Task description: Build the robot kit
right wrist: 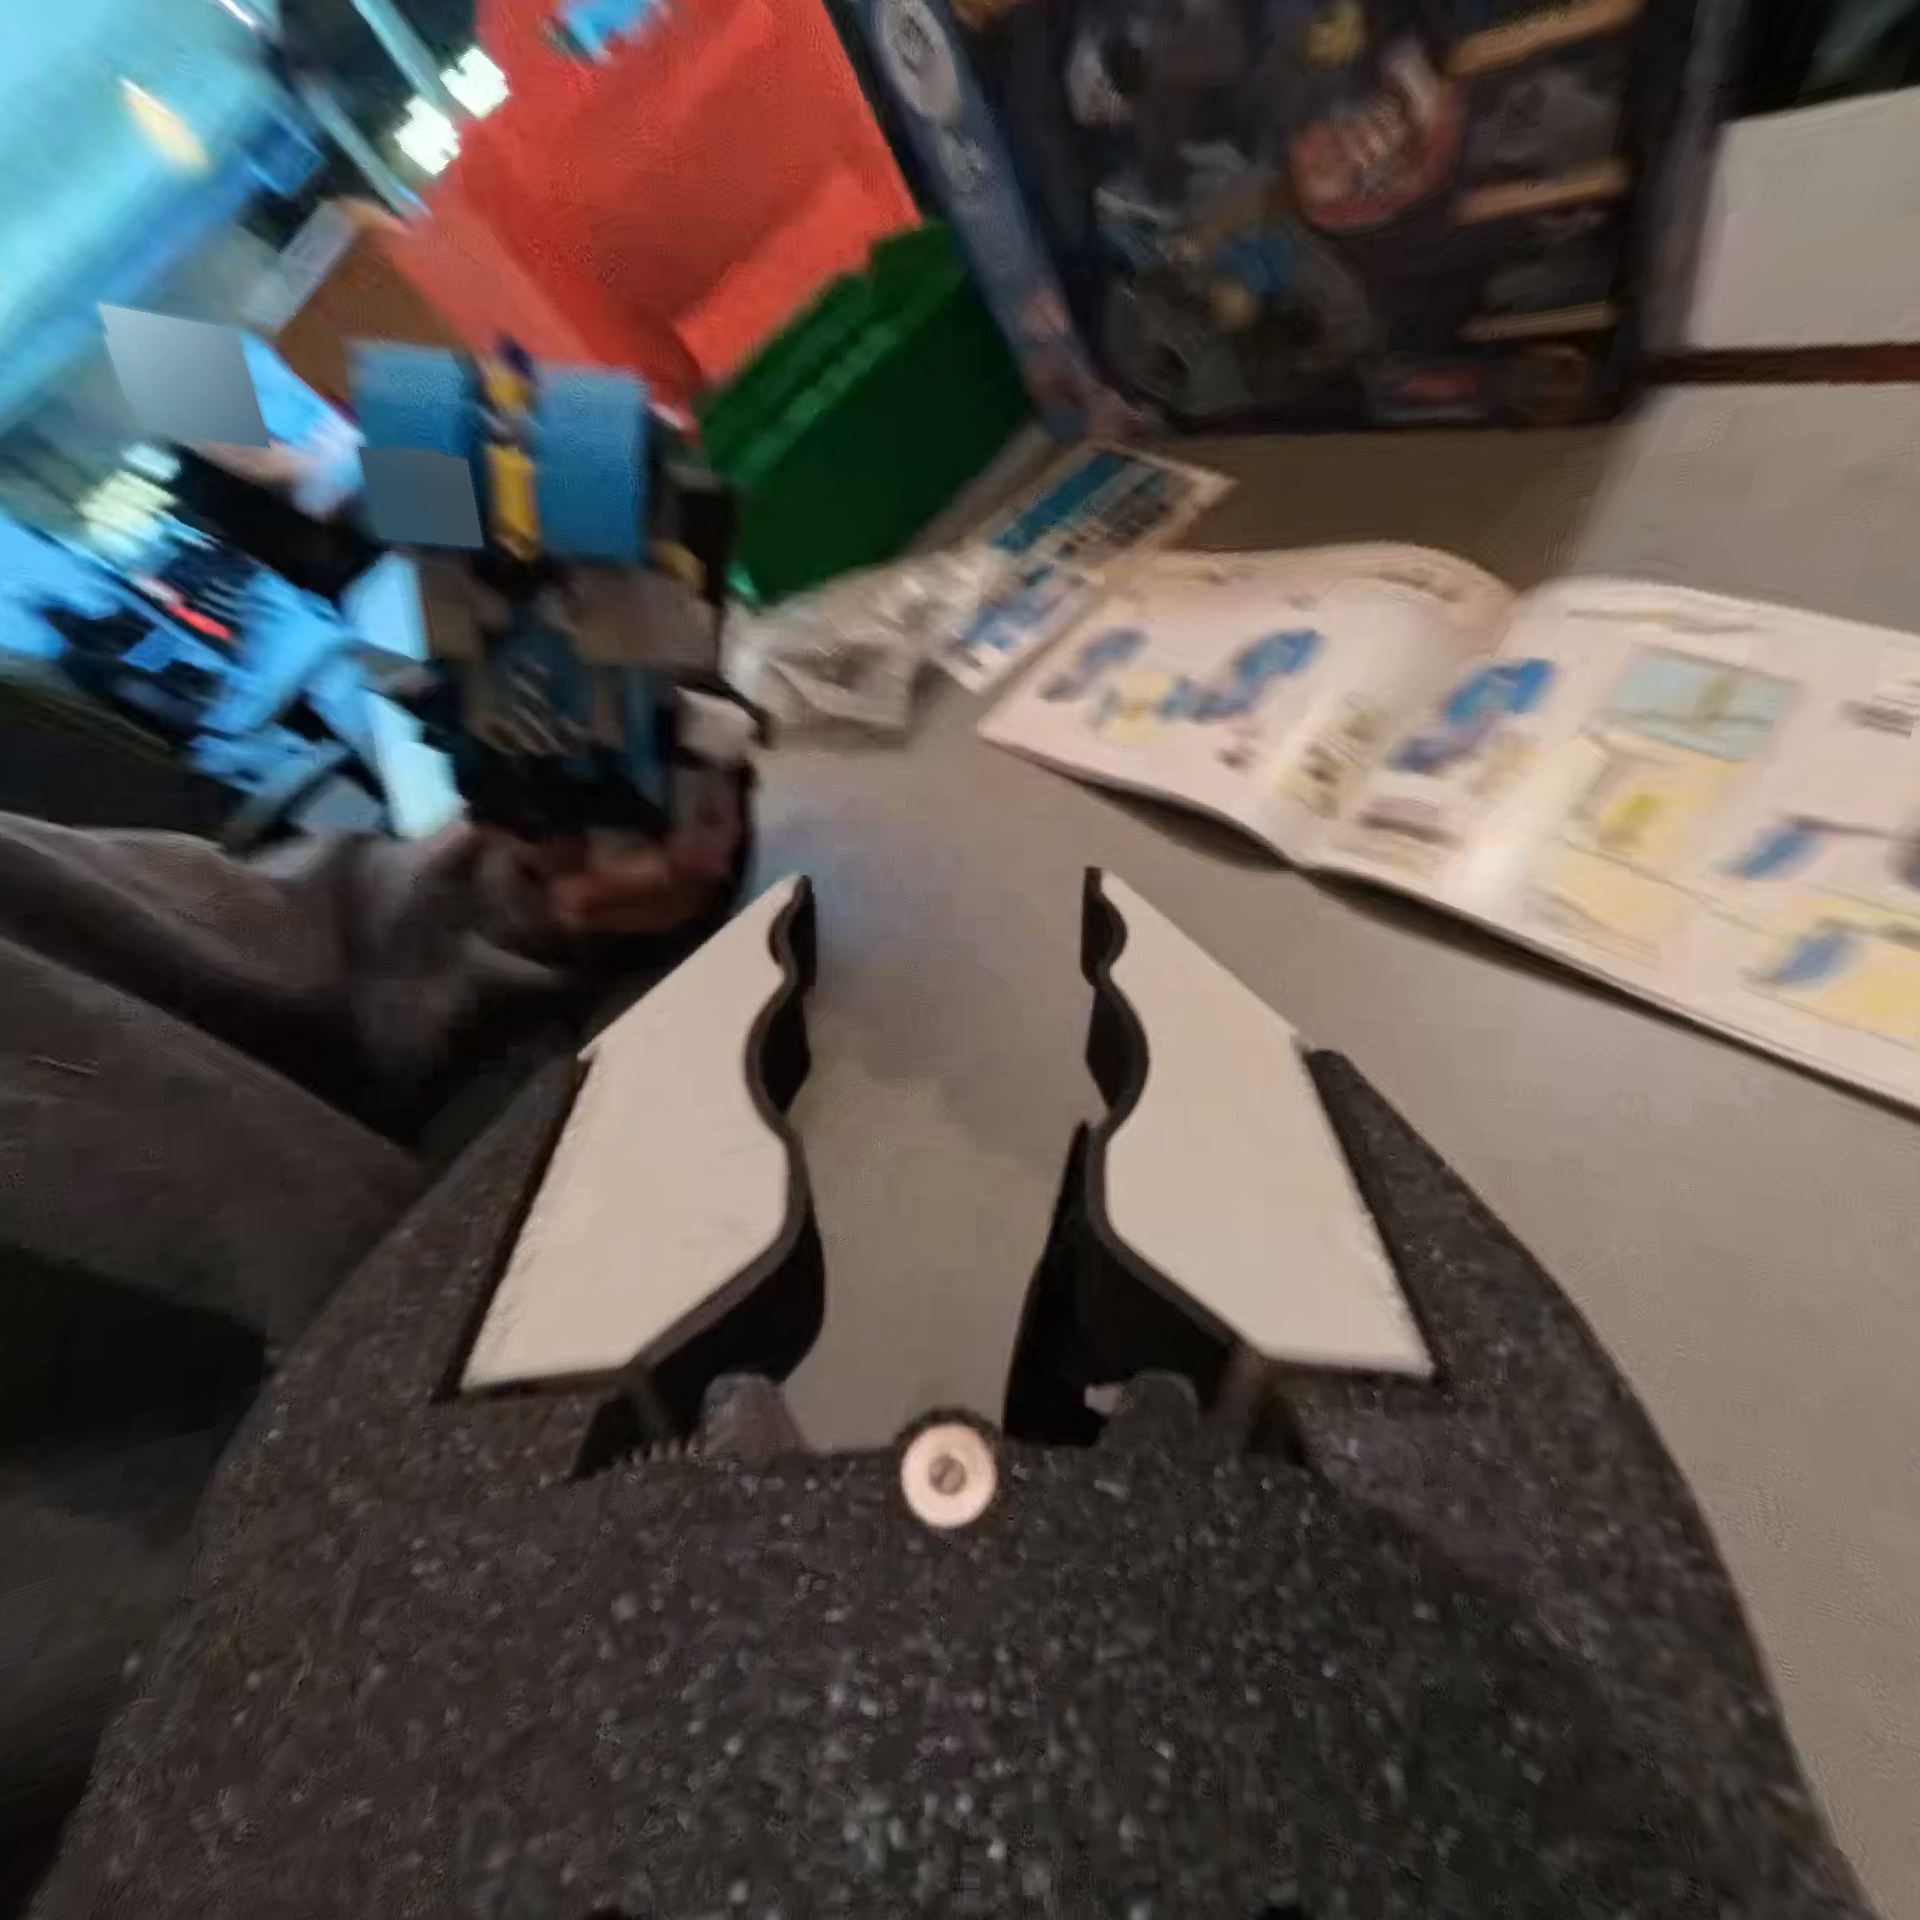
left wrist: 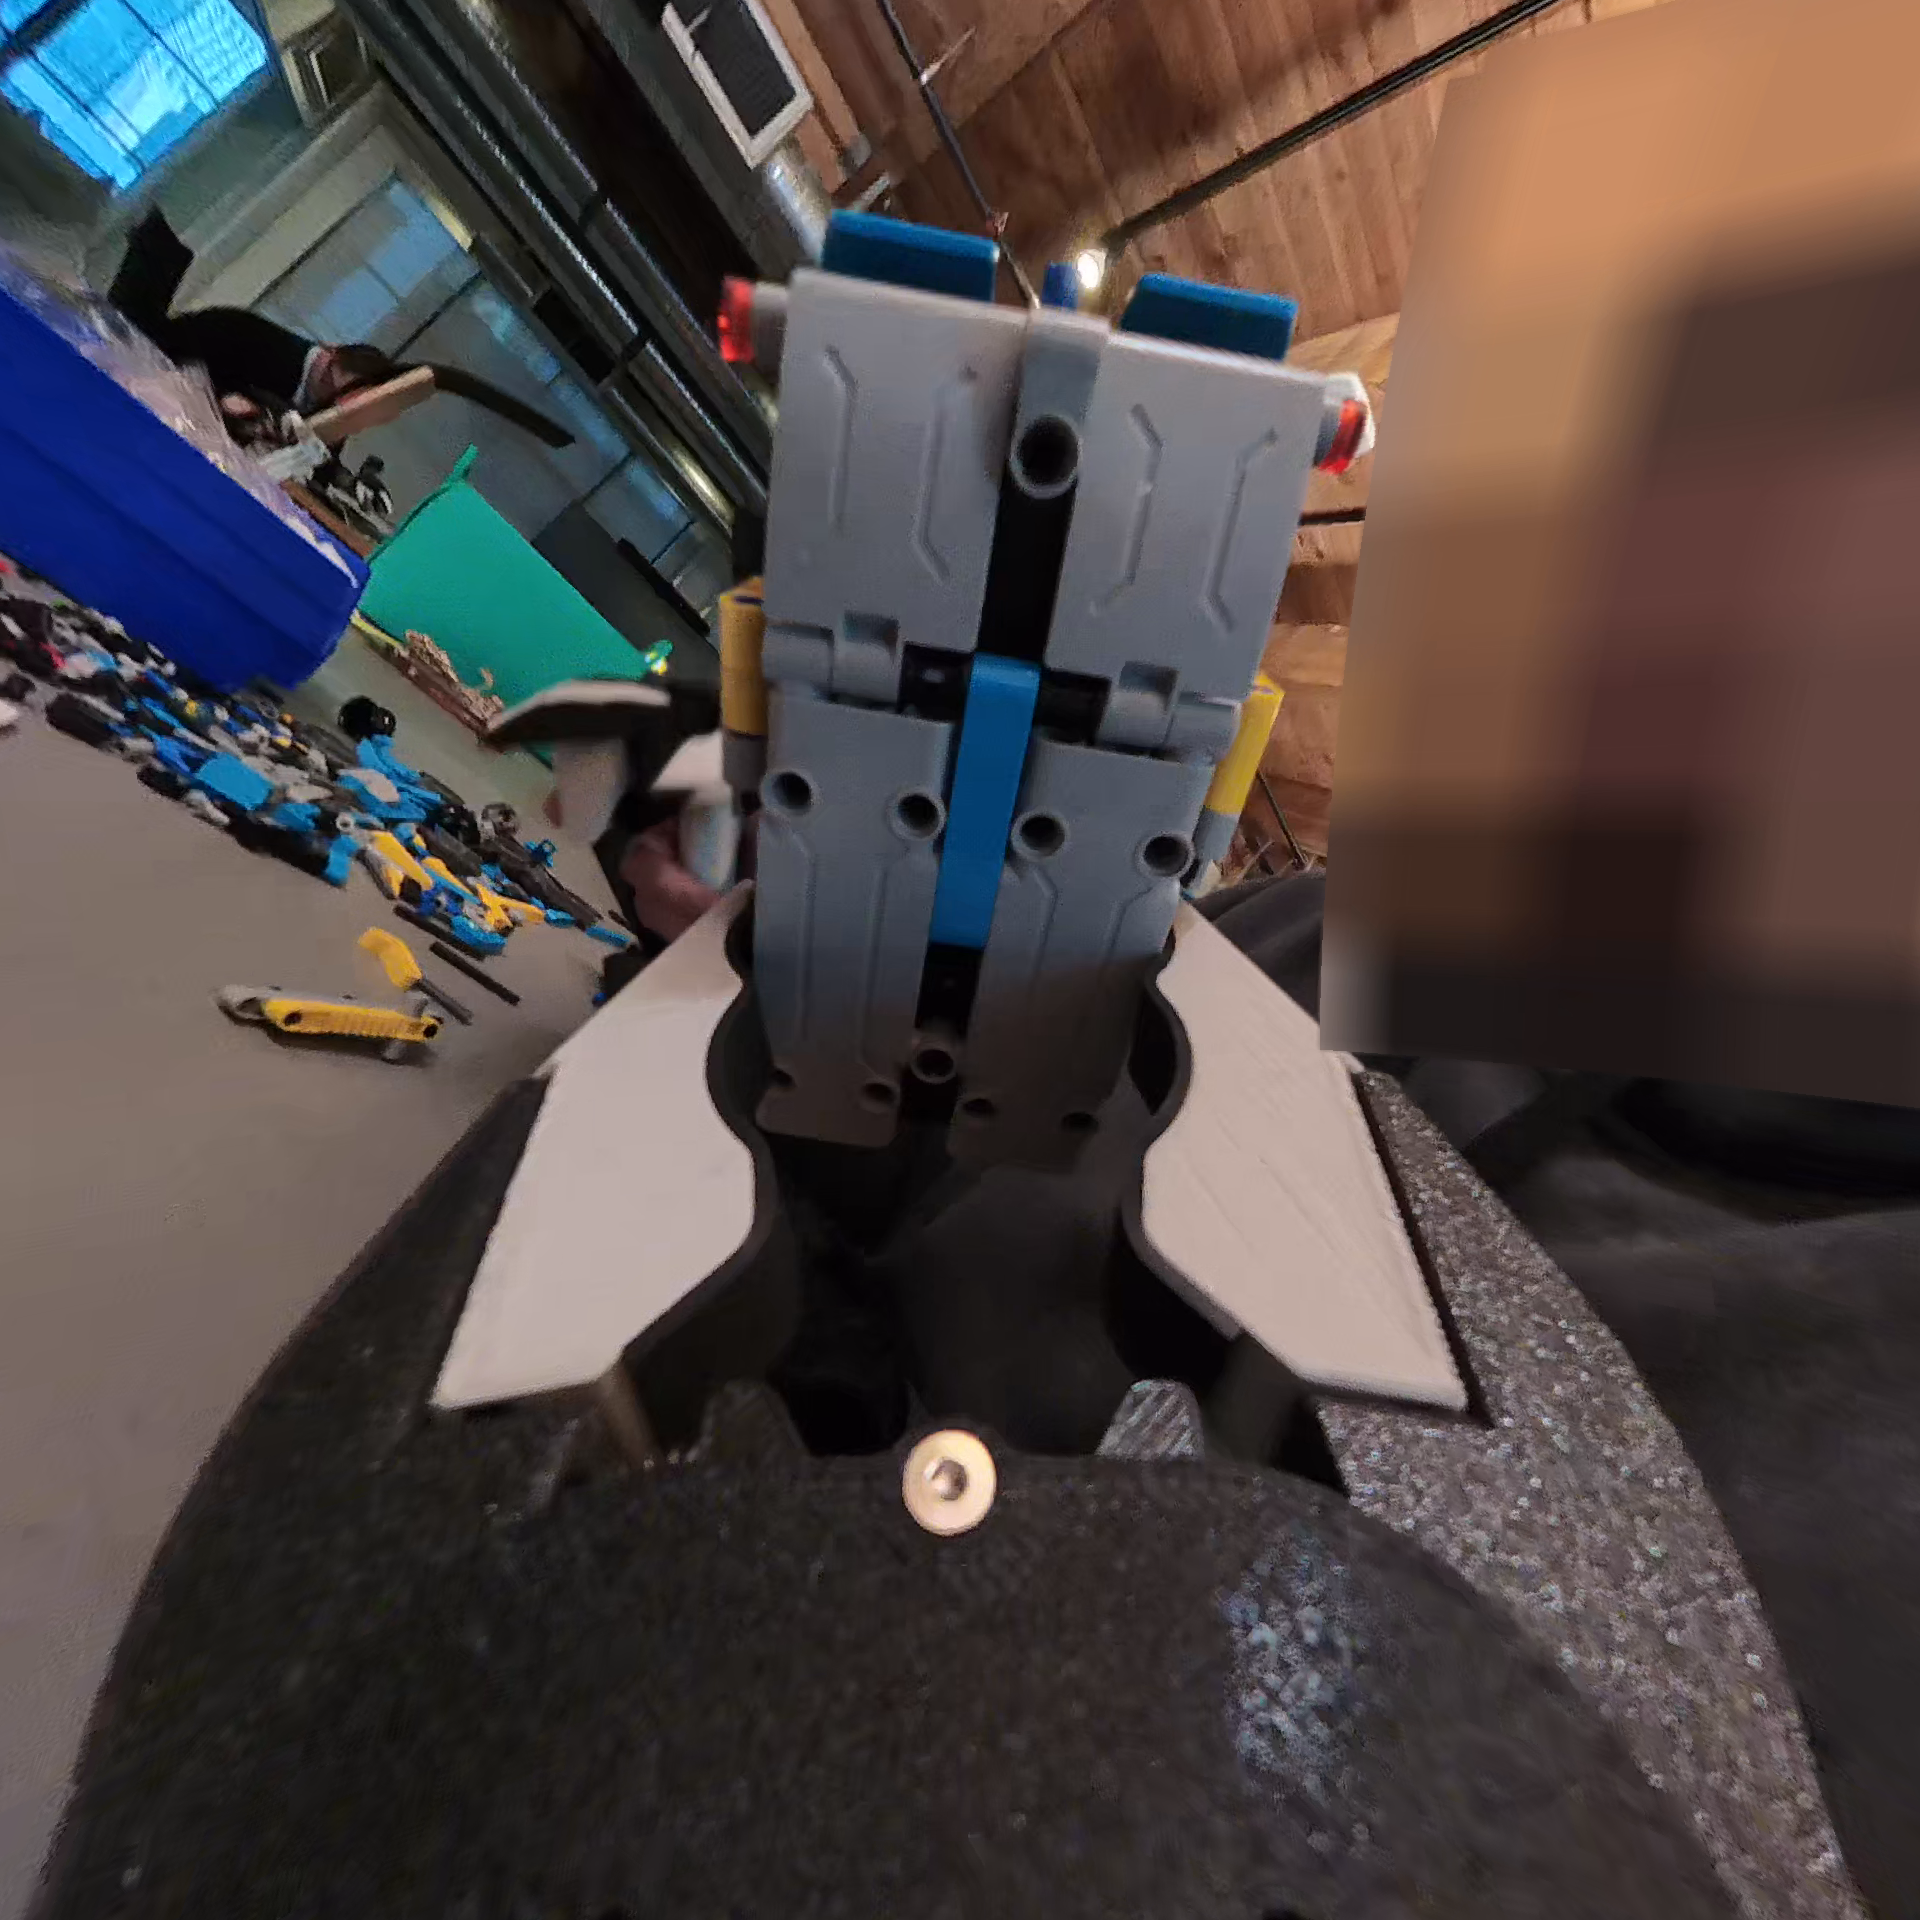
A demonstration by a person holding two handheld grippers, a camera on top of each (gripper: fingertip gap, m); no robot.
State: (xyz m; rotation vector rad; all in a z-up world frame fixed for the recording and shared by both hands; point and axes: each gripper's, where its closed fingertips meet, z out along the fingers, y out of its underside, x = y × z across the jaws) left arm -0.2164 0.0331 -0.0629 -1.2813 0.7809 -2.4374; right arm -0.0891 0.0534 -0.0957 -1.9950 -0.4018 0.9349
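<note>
1. The grey brick model, trimmed with blue, yellow and red parts, was held upright above the desk, its lower end clamped between the fingers of the left gripper.
2. Loose blue, yellow and black bricks were spread along the desk's far left edge, beside a blue bin.
3. The right gripper was held with its fingers apart and nothing between them, low over bare desk.
4. An open instruction booklet was laid toward the desk's right edge; a blurred shape at the left, probably the same model, was seen.
</note>
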